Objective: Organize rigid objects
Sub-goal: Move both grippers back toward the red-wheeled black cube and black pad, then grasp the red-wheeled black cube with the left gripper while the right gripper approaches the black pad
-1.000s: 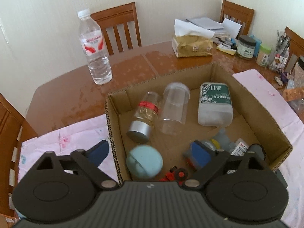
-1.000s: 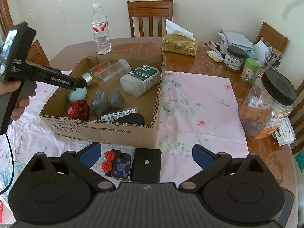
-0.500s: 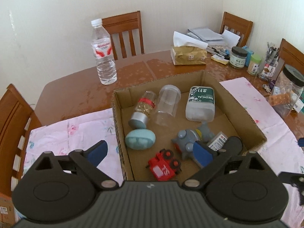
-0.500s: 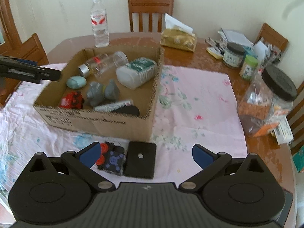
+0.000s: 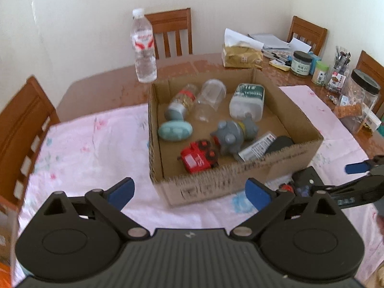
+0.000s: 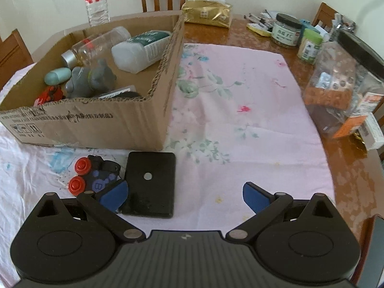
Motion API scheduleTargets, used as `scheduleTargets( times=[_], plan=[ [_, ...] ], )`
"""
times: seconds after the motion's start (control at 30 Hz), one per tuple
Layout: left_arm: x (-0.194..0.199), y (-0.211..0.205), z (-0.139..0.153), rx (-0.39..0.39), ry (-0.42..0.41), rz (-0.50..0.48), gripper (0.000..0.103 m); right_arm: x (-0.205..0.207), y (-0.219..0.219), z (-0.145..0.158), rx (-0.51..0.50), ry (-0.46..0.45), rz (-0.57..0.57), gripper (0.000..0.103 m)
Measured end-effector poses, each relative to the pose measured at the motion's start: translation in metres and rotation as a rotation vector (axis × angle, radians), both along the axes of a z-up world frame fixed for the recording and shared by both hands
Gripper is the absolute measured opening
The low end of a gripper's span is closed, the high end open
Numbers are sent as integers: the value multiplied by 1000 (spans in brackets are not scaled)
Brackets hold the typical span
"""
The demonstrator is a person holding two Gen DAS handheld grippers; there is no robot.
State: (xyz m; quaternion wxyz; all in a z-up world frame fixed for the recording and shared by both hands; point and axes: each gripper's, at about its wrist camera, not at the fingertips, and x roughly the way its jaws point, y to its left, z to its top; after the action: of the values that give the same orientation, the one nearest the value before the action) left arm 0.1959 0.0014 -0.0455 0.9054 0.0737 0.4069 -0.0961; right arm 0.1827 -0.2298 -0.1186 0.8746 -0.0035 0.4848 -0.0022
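A cardboard box on the pink cloth holds a red toy car, a grey toy, a teal oval case, a white medical bottle and clear jars. In front of the box lie a black flat case and a dark toy with red wheels. My right gripper is open low over the cloth, its left finger beside the black case. It also shows in the left wrist view. My left gripper is open and empty before the box.
A water bottle stands behind the box. A tissue pack, jars and a large clear jar with a black lid crowd the table's right side. Wooden chairs ring the table.
My left gripper has pulled back out of the box and risen. My right gripper has moved down and forward toward the black case and the dark toy.
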Motion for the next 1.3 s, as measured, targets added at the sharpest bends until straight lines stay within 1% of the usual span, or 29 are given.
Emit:
scheduleTargets(
  times=[0.13, 0.27, 0.37, 0.47, 0.53, 0.73, 0.93, 1.17, 1.3],
  plan=[
    [-7, 3, -5, -39, 24, 15, 98, 1, 15, -2, 5, 2, 40, 103],
    [-12, 2, -8, -35, 28, 9, 98, 5, 31, -8, 5, 9, 70, 103],
    [-14, 3, -9, -50, 36, 8, 98, 8, 42, -12, -13, 10, 82, 103],
    [-15, 2, -12, -57, 47, 9, 98, 9, 43, -14, -19, 4, 77, 103],
    [-16, 0, -15, -60, 56, 6, 98, 8, 39, -16, -40, 12, 69, 103],
    [-16, -14, -23, -68, 79, -16, 98, 2, 13, -16, -48, 19, 37, 103],
    [-16, -37, -33, -75, 105, -38, 98, -8, -11, -15, -32, 30, 20, 103],
    [-17, -69, -52, -60, 135, -43, 98, -12, -41, -15, -31, 10, 16, 103],
    [-14, -83, -65, -50, 150, -24, 98, -13, -48, -16, -29, -9, 44, 103]
  ],
)
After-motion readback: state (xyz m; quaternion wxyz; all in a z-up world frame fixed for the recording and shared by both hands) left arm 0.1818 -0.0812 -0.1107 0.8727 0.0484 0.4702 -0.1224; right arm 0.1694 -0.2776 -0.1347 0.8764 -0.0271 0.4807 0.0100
